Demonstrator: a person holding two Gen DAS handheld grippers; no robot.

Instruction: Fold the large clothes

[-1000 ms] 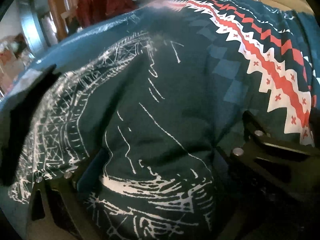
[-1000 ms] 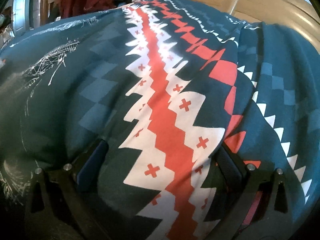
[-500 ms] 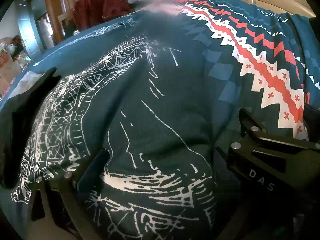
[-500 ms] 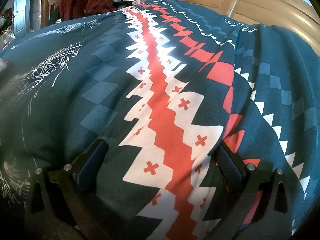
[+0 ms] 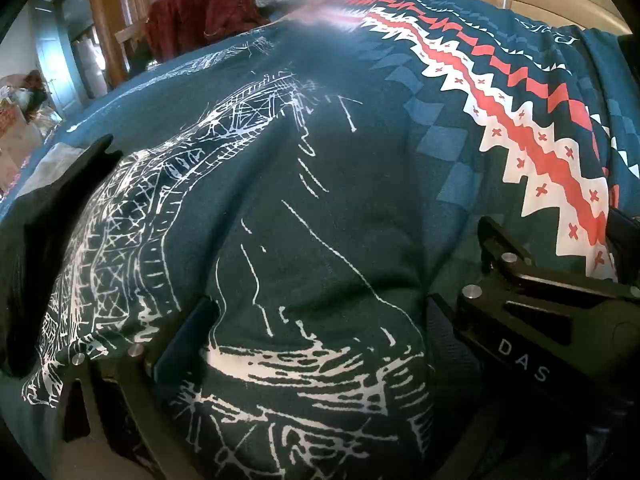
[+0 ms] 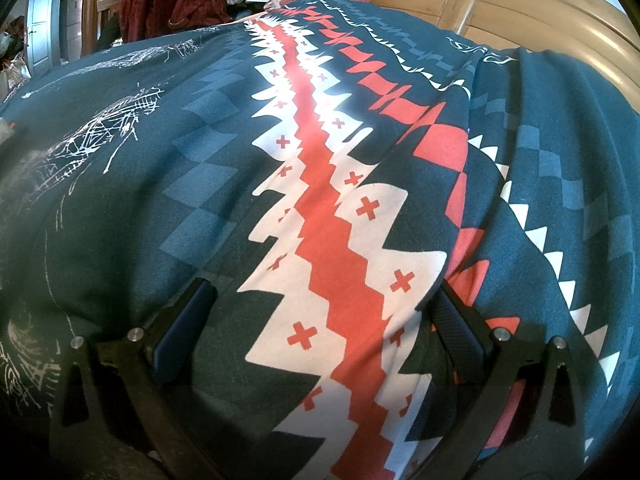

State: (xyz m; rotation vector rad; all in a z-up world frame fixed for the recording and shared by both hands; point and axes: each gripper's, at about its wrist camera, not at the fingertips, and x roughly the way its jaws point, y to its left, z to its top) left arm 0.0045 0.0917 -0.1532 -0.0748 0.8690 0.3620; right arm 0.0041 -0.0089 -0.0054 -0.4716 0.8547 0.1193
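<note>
I have both grippers, left [image 5: 312, 340] and right [image 6: 320, 320], spread wide over the teal garment [image 6: 224, 208], nothing pinched; next I judge each must close on its near hem.

**Teal printed garment spread wide**

The garment [image 5: 328, 216] is dark teal cloth, lying spread out with soft wrinkles. A white sketch-like line print [image 5: 132, 216] covers its left part. A red-and-white zigzag band [image 6: 332, 240] with small red crosses runs lengthwise, right of that print, flanked by lighter blue diamonds [image 6: 200, 176].
</note>
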